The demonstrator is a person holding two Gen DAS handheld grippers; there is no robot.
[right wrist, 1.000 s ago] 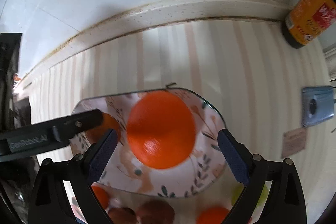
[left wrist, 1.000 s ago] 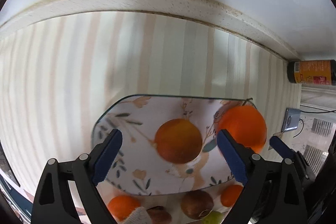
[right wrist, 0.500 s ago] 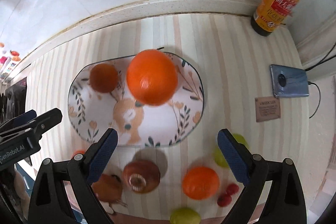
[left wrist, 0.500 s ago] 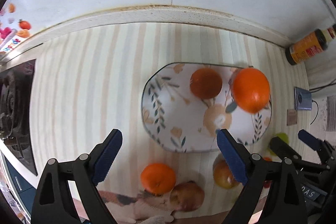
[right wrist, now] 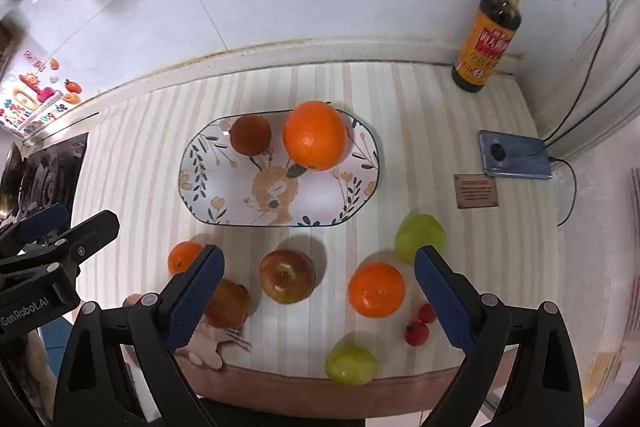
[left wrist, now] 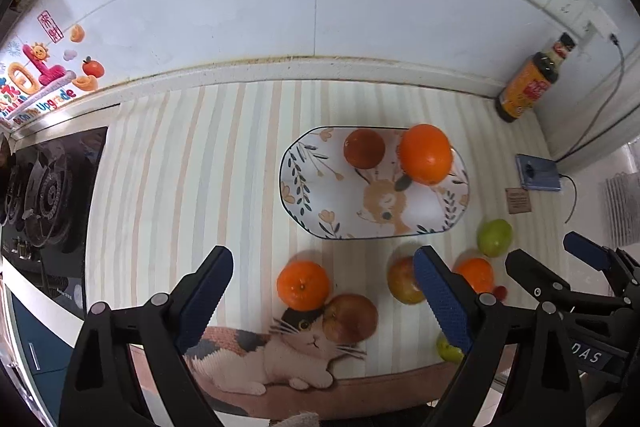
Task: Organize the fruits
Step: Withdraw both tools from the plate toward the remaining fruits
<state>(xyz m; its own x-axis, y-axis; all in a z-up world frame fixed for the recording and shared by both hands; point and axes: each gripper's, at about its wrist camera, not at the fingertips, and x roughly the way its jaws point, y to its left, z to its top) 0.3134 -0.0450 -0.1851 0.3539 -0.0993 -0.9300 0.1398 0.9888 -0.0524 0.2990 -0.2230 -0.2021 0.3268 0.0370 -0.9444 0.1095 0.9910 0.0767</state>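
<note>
Big glossy orange [right wrist: 315, 135] sat at the far right of the oval rabbit-print plate [right wrist: 208, 203], beside a dark russet fruit [right wrist: 251, 135]. My left gripper [left wrist: 323, 291] and right gripper [right wrist: 318, 289] hung spread, empty. Risk: loose red-green apple [right wrist: 286, 275] and small mandarin [right wrist: 376, 289] would roll off the mat if nudged.

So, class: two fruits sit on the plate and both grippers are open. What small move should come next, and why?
Probably lower the right gripper onto the apple. It lies loose on the mat just ahead of the open jaws, while the plate holds only the big orange and a darker fruit.
</note>
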